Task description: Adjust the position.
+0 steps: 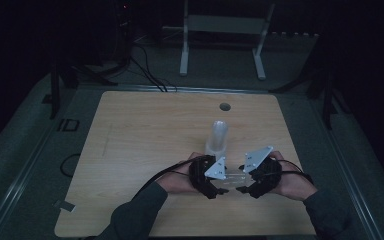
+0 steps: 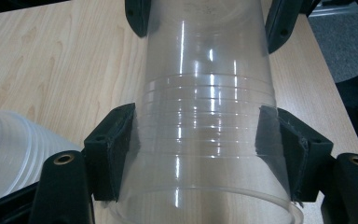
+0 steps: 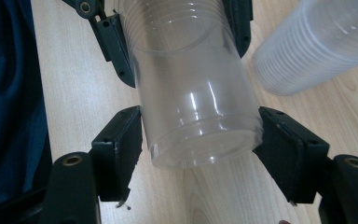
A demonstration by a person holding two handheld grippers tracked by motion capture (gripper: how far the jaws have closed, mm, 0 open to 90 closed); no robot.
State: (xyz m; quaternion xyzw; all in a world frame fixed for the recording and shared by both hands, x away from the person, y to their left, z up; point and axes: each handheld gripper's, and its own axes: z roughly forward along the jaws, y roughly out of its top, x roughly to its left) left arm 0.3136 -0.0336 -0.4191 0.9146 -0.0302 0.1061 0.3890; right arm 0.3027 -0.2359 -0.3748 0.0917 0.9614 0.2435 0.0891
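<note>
The cup (image 2: 209, 121) between the two tools is clear, glossy plastic, smooth but for fine moulded ridges ringing its wall, with bright streaks of reflected light running along it. The stack of cups (image 3: 307, 42) standing farther back on the table looks like milky, semi-clear plastic, closely ribbed by its many rims. The table (image 1: 145, 130) is pale wood-grain laminate with a smooth, faintly satin finish. The left tool (image 2: 205, 135) and the right tool (image 3: 200, 140) are matt black plastic, their pads (image 2: 114, 149) rough-edged and rubbery, with brass-coloured metal inserts. The sleeve (image 3: 9, 93) at the left is dark blue cloth.
</note>
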